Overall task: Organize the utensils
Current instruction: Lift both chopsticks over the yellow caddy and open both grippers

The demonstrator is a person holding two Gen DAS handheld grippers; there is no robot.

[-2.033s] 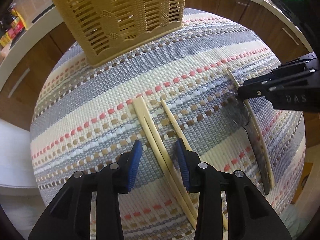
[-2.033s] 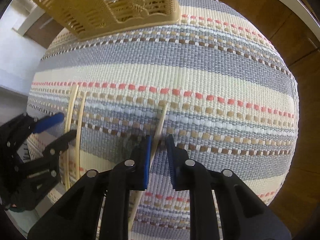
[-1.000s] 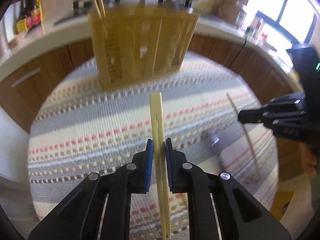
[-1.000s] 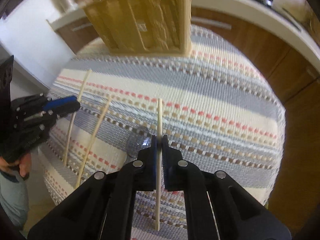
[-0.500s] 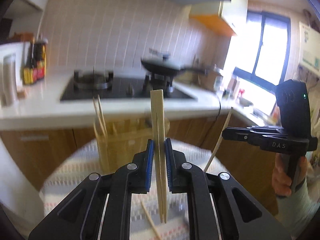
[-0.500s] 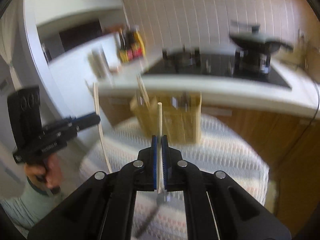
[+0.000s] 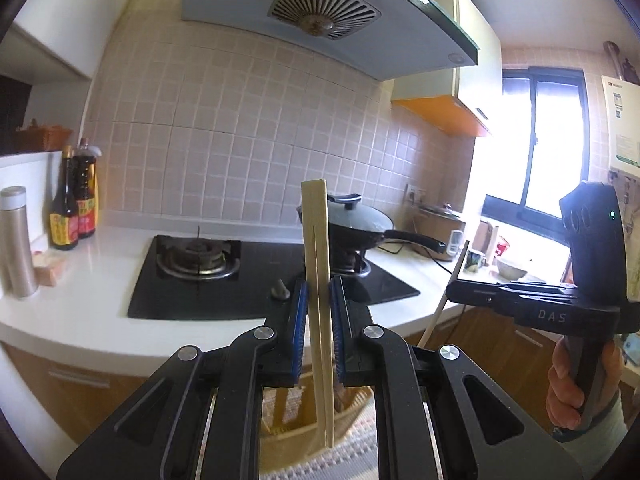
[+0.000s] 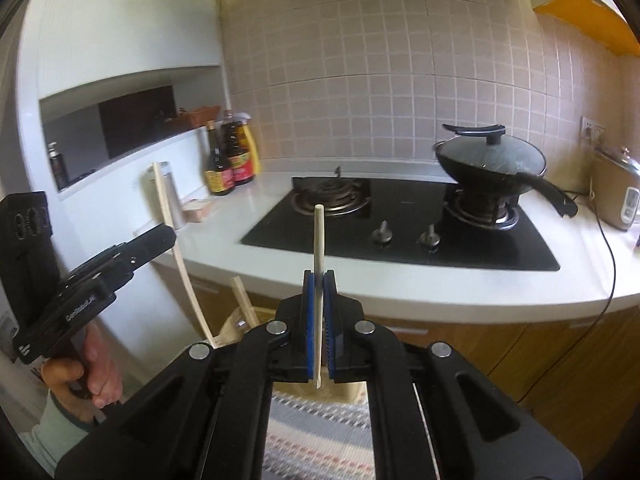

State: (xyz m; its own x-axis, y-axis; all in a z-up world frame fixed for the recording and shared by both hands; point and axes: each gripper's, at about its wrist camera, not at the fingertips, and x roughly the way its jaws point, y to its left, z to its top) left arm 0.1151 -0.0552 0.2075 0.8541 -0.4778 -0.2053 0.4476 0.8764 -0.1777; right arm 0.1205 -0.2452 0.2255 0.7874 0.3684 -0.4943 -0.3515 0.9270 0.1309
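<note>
My left gripper (image 7: 318, 292) is shut on a pair of pale wooden chopsticks (image 7: 315, 232) that stand almost upright between its blue pads. In the right wrist view the same gripper (image 8: 170, 236) shows at the left, with its chopsticks (image 8: 178, 252) slanting down. A single chopstick (image 8: 319, 240) is clamped upright in my right gripper (image 8: 319, 276), which is shut on it. From the left wrist view that gripper (image 7: 451, 298) reaches in from the right, and its chopstick (image 7: 442, 304) is tilted. The tan slatted basket (image 7: 296, 412) sits low, mostly hidden behind the fingers; its rim (image 8: 232, 328) holds another chopstick (image 8: 244, 296).
A white counter (image 8: 400, 280) carries a black gas hob (image 8: 400, 232), a lidded wok (image 8: 492, 164), sauce bottles (image 8: 232, 160), a steel flask (image 7: 16, 240) and a rice cooker (image 8: 616, 196). The striped mat (image 8: 316, 432) lies below. A hand (image 7: 568, 392) holds each gripper.
Both grippers closed on chopsticks lying on the mat, then rose and tilted up. The views swung from mat and basket to the counter and tiled wall; the basket dropped to the bottom.
</note>
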